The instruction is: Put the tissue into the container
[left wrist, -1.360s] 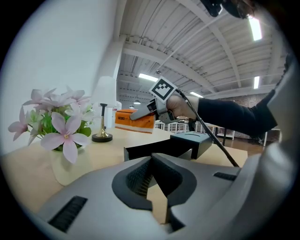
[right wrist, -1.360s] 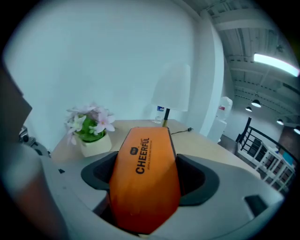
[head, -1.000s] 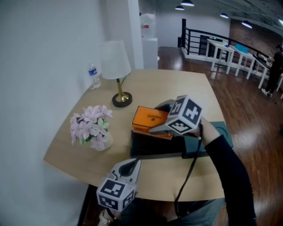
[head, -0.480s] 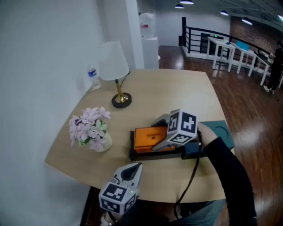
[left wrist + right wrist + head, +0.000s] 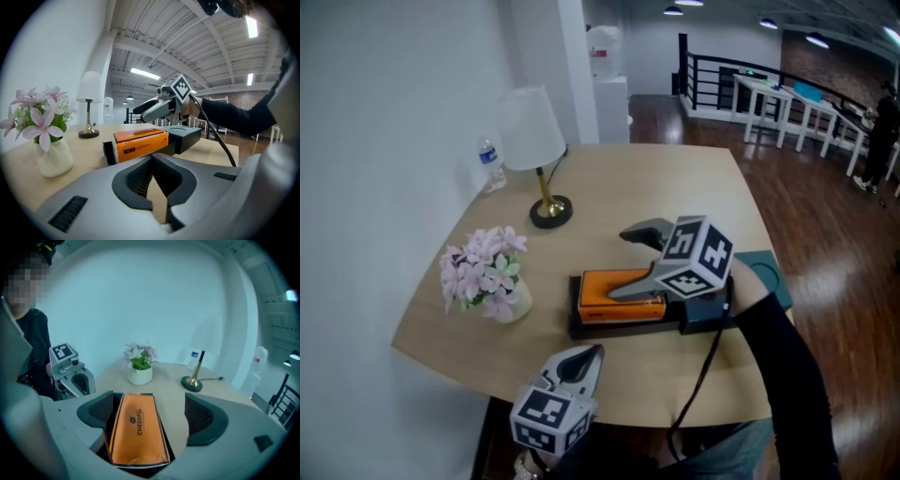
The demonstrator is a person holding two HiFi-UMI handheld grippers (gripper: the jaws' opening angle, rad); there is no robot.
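An orange tissue pack (image 5: 614, 286) lies flat inside a long black container (image 5: 581, 330) on the wooden table. My right gripper (image 5: 623, 264) hovers just over the pack's right end. Its jaws are opening and straddle the pack (image 5: 138, 430), with a gap beside the right pad (image 5: 201, 416), so nothing is gripped. My left gripper (image 5: 579, 358) hangs off the table's near edge, shut and empty, pointing toward the pack (image 5: 140, 144). In its own view the left gripper (image 5: 157, 187) has nothing between its fingers.
A vase of pink flowers (image 5: 487, 277) stands left of the container. A lamp (image 5: 534, 141) and a water bottle (image 5: 490, 161) are at the back left by the wall. A dark teal lid-like piece (image 5: 764, 272) lies right of the container, near the table's edge.
The orange pack has come down from a raised, tilted position into the black container. The right jaws have spread away from it. The left gripper has stayed put.
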